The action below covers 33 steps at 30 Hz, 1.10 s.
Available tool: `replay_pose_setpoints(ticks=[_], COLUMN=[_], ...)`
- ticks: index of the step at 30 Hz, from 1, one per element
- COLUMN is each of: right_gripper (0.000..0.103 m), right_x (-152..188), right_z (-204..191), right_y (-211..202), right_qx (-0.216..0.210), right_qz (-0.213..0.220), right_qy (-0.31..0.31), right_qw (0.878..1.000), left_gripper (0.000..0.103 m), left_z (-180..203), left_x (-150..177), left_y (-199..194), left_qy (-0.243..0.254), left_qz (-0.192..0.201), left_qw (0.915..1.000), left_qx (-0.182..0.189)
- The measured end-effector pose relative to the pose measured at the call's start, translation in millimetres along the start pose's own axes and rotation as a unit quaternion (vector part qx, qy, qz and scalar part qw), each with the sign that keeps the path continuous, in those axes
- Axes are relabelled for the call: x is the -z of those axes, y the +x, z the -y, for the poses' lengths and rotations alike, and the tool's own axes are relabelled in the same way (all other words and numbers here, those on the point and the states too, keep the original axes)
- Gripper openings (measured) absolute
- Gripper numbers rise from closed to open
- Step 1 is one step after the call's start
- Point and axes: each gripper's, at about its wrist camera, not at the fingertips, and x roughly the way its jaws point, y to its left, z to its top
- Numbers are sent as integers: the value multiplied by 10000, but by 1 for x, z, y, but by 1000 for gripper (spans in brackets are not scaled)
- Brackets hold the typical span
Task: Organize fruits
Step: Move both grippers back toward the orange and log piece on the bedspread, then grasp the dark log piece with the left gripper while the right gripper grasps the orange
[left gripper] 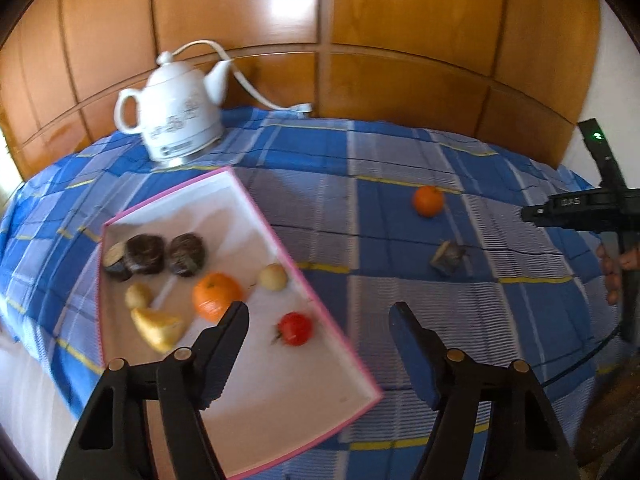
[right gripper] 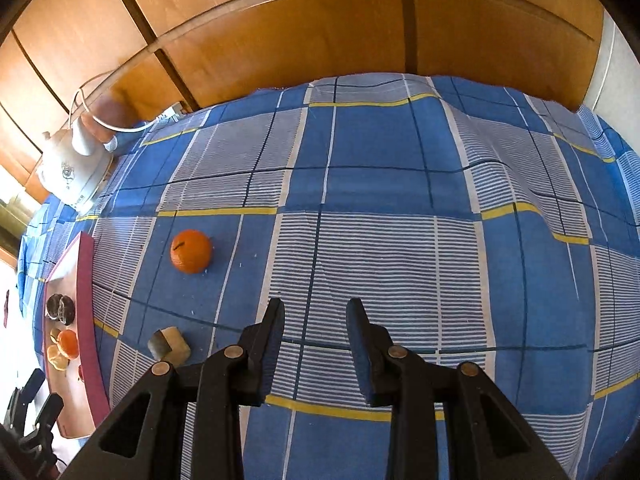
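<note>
Shallow white cardboard tray with pink rim (left gripper: 256,204): on the blue checked tablecloth (left gripper: 400,152) of the table, holding 3 dark cakes, 1 orange, 1 red tomato, 1 yellow wedge and 2 pale round fruits. Outstanding: 1 loose round orange (right gripper: 191,251) and 1 dark-skinned cut piece (right gripper: 169,344), both on the cloth, well apart from the tray. Left gripper (left gripper: 318,312): released, empty, over the tray's edge. Right gripper (right gripper: 316,308): narrowed, empty. Risk: orange likely rolls if nudged off-centre; white ceramic kettle (left gripper: 176,116) stands near.

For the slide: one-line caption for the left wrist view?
Left gripper open above the pink-rimmed tray of sorted fruit; an orange and a dark wedge wait on the checked cloth.
</note>
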Motion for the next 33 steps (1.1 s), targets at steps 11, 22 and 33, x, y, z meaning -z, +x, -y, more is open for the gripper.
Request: replay_pose_setpoints(ticks=[11, 22, 33], right_gripper=[32, 33, 33], right_x=[-1, -5, -5], right_z=[-2, -6, -12], right_y=[-3, -8, -10], right_qx=[-38, -249, -316], right_qz=[8, 59, 105], right_qy=[40, 55, -116], right_qw=[10000, 9997, 9994], left_gripper=[73, 59, 25], left_z=[65, 112, 114], left_x=[-28, -41, -6], left_y=[41, 107, 90], left_qy=[824, 1257, 1109], left_qz=[-293, -733, -697], left_qw=[9940, 9846, 9853], left_qx=[659, 966, 1095])
